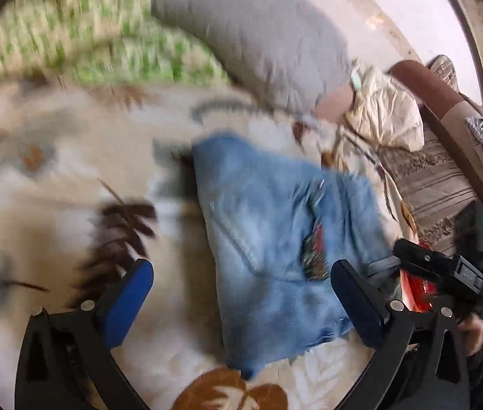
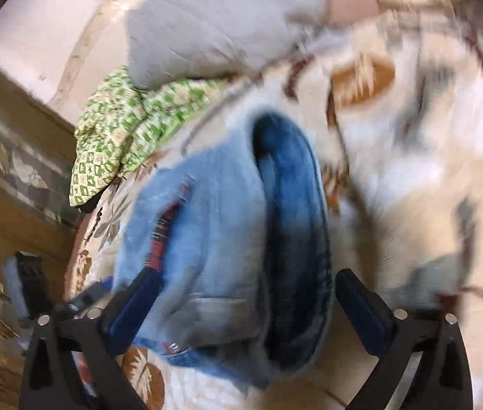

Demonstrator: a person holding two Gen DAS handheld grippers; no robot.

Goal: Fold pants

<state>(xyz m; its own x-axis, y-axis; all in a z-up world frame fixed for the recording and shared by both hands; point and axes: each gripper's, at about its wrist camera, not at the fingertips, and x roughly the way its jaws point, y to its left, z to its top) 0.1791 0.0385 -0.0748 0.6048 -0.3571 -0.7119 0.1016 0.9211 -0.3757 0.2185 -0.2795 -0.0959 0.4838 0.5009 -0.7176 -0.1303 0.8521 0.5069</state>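
Lying in a soft heap on the bed, the pants are pale, washed-out blue denim, folded into a rough oblong with a frayed lower edge and a patch of red and dark patterned trim along one seam. From the right wrist view the pants show a darker indigo inside, curled open like a deep oval mouth near the waistband. The bedspread beneath them is cream and fleecy-looking, printed with brown and rust leaf shapes.

The left claw is spread wide, its blue-padded fingers standing on either side of the denim and gripping nothing. The right claw is likewise spread, with the bundle sitting between its dark blue pads; much of this view is blurred, so I cannot tell whether the pads touch the cloth.

A plump grey pillow with a fine ribbed weave lies at the head of the bed, touching a crumpled green-and-cream checked cloth. Off to the side sits a striped, brocade-like cushion, with a wrinkled beige fabric above it.
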